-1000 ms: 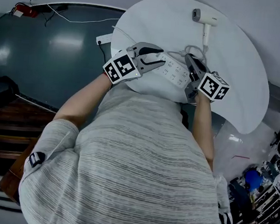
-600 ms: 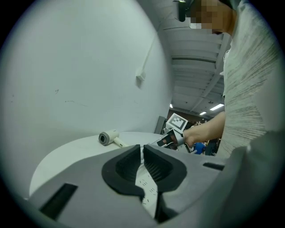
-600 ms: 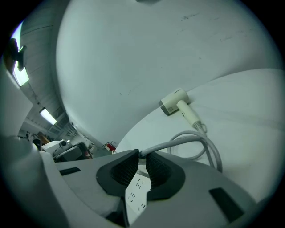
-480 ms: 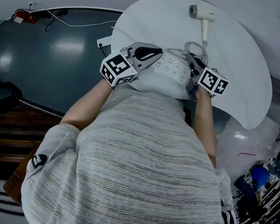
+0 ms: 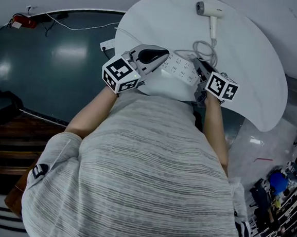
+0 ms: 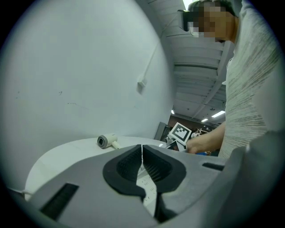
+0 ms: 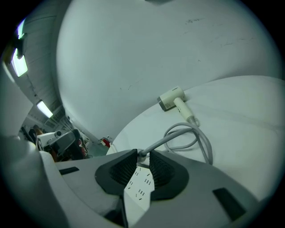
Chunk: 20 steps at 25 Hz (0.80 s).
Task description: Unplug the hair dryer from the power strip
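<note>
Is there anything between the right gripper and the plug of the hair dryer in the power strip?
Nothing visible. The right gripper, whose jaws have just been opening, has the plug right between their tips, with only the power strip below. The cord loops away beyond it.

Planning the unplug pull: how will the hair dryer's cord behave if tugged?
Probably floppy: the cord lies in a loose loop on the table, so slack should pay out first. The hair dryer looks small and lies on its side on that smooth top, so once the loop tightens it may well slide.
</note>
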Motion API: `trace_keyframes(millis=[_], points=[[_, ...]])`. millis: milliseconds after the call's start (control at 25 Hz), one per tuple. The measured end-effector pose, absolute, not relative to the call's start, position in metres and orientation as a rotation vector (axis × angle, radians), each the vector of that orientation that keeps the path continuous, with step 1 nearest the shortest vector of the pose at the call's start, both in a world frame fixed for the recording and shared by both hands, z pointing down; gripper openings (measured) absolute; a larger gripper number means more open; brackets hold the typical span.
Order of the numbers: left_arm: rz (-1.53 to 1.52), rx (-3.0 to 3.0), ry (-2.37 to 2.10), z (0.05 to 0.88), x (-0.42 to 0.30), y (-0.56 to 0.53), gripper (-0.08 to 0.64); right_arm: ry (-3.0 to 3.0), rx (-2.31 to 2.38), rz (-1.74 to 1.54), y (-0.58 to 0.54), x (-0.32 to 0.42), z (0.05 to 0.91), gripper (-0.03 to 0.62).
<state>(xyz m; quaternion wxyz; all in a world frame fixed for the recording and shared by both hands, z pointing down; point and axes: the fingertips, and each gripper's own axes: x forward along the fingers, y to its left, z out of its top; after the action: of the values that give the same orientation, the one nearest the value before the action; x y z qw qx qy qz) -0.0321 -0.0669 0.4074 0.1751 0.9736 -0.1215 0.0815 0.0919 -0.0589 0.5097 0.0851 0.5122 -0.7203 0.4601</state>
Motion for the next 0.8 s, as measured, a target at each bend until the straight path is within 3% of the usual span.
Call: trace_keyframes(millis=[120,400,800], points=[[0.208,2.746,-0.358,0.405,-0.036,-0.066,0.014,-2.131,1.566,1.366,-0.050,0.098,0.506,0.127],[0.154,2.746,-0.373,0.390,-0.038,-0.069,0.014,-2.216,1.648,1.272,-0.037,0.108,0.463,0.127],[0.099,2.775,-0.298,0.365,-0.026,-0.056,0.014,-2.631,1.536,0.756,-0.035,0.058,0.370,0.124]])
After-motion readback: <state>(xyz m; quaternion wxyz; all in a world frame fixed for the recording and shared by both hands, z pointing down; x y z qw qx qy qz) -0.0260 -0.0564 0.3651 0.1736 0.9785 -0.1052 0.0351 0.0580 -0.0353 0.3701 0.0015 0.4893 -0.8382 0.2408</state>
